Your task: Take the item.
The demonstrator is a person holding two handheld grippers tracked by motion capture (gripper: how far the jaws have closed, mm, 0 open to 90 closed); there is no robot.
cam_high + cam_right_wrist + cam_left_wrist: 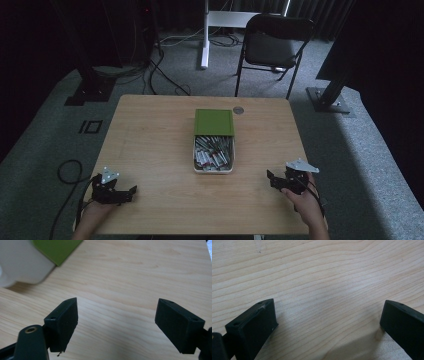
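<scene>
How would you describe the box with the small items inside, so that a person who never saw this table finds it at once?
Start at the wooden table and look to its middle, a little toward the far edge. There stands a white rectangular box full of small silver and red items. Its green lid is slid back over the far half, and only a small round disc lies near it.

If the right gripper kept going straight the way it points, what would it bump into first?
Probably bare table: the right gripper is open, with only wood straight ahead. The white box with its green lid lies off to the side, though depth is hard to judge.
</scene>
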